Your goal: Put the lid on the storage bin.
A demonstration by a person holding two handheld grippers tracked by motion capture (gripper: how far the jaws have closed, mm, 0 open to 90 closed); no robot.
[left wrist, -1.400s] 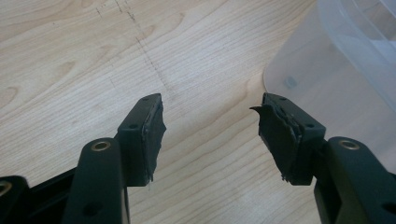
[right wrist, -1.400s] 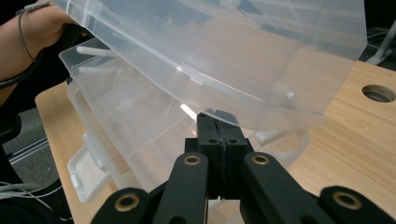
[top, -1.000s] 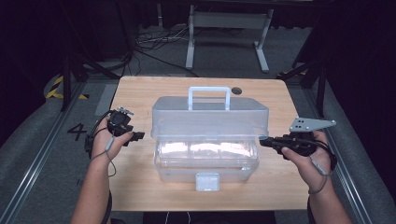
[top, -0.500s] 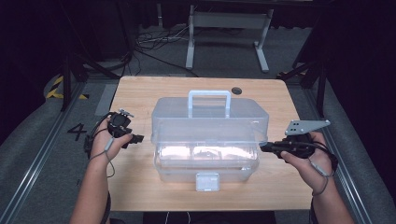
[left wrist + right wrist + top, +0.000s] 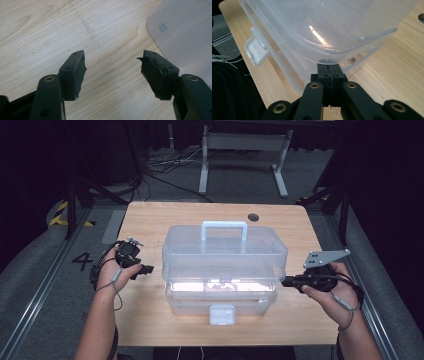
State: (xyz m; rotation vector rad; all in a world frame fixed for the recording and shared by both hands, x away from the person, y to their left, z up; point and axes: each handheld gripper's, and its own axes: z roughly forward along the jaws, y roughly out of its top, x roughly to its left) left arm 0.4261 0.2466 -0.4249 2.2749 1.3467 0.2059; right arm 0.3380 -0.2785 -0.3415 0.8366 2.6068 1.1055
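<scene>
Bright overhead light, dark surroundings, white glare on clear box [image 5: 225, 265], soft high view

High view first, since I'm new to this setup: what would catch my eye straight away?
A big clear plastic box with a handle stands mid-table, its lid lifted a little. The right gripper, jaws shut, pokes under the lid's right edge. The left gripper waits open, left of the box.

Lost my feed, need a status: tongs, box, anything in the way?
Left tongs open over bare wooden table, beside the clear plastic lidded box. Right tongs shut, tips at box's lid edge. Lid slightly raised, front latch undone. Nothing in the way.
</scene>
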